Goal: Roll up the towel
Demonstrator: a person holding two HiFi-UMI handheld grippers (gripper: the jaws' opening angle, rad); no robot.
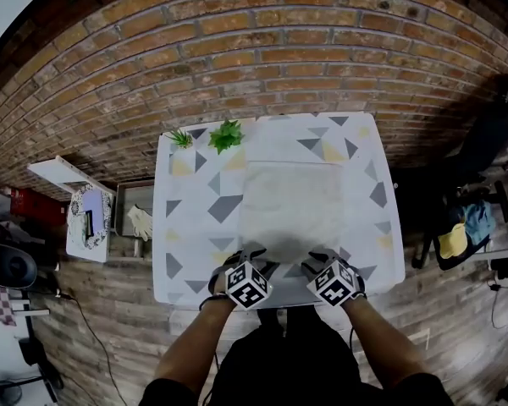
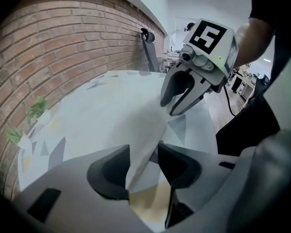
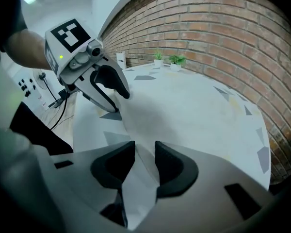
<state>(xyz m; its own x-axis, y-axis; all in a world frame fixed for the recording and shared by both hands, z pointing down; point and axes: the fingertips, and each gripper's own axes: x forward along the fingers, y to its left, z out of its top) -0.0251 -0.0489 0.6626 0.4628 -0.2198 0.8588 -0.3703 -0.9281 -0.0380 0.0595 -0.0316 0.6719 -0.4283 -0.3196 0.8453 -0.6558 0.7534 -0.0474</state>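
Brick wall (image 1: 262, 49) is seen behind a table (image 1: 182, 227) that is covered with a cloth printed in grey and yellow triangles. Two plants (image 1: 226, 134) are set at the table's far left corner. A pale towel (image 1: 289, 201) is spread flat on the table, with its near edge close to the table's near edge. The left gripper (image 2: 144, 165) is held tilted down at the towel's near left corner. Its jaws are spread wide and the corner is caught between them without being pinched. The right gripper (image 3: 144, 161) is held at the near right corner. Its jaws are set less far apart, with the towel's edge between them, and are not seen to be pressed on it.
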